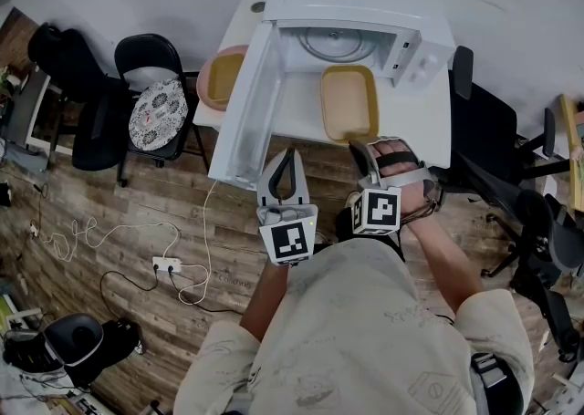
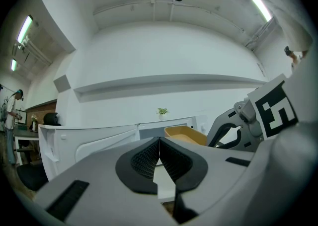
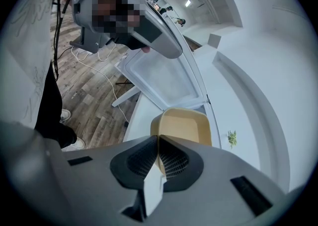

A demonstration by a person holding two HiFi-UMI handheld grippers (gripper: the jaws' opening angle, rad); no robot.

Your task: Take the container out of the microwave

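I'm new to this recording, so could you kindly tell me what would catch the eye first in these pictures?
The white microwave on the table stands with its door swung wide open to the left. Just in front of its cavity is a tan container, its near rim clamped in the right tool, while the left tool hangs shut and empty beside it.

The container [image 1: 349, 103] looks like matt tan plastic. The microwave [image 1: 365, 12] has a smooth, glossy white shell. The floor [image 1: 137, 222] is grained wood plank. The right claw [image 3: 157, 138] is matt grey plastic with black, finely ribbed pads [image 3: 173, 163].
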